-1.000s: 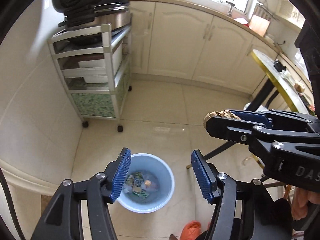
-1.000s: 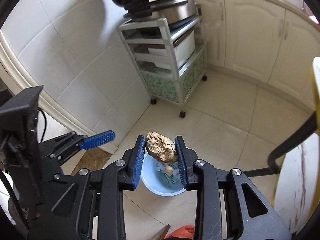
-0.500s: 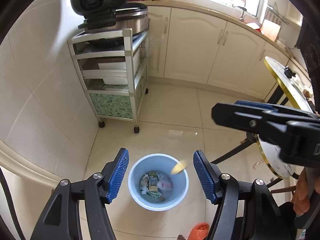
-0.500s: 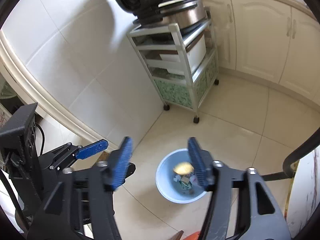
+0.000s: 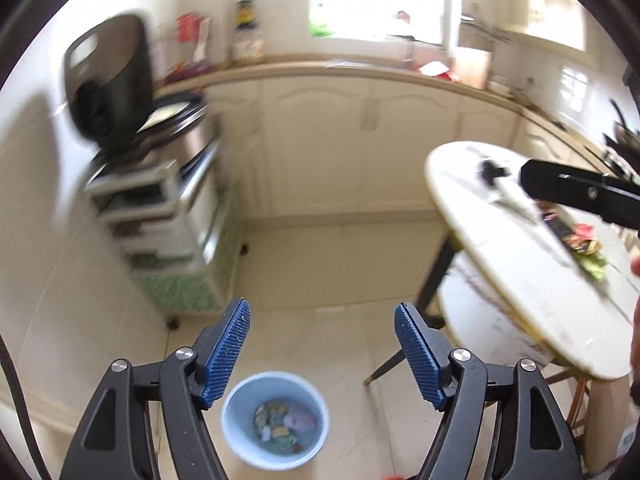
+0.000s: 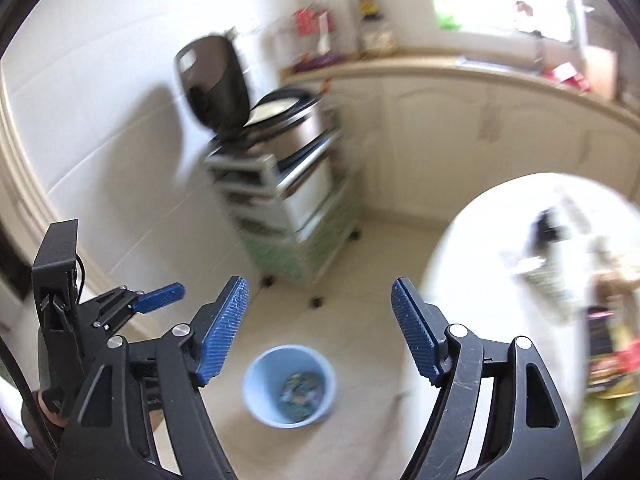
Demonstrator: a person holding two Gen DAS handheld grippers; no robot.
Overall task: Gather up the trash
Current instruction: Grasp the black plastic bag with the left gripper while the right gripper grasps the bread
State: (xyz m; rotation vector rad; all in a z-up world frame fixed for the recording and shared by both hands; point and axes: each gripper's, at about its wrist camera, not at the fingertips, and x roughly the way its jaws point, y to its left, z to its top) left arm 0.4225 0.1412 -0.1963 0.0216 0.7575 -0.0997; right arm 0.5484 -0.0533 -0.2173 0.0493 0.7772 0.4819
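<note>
Two handheld black grippers with ribbed blue pads look down over a cream tiled kitchen floor. The left gripper [image 5: 322, 350] is opening, jaws wide apart with nothing between them. The right gripper [image 6: 320, 328] is opening too, jaws wide and empty. Below both stands a round pale blue plastic bin [image 5: 275, 420] on the floor, mixed trash [image 5: 284, 424] lying in its bottom. A round white marble-topped table [image 5: 516, 264] beside it carries blurred colourful scraps [image 5: 586, 246]
</note>
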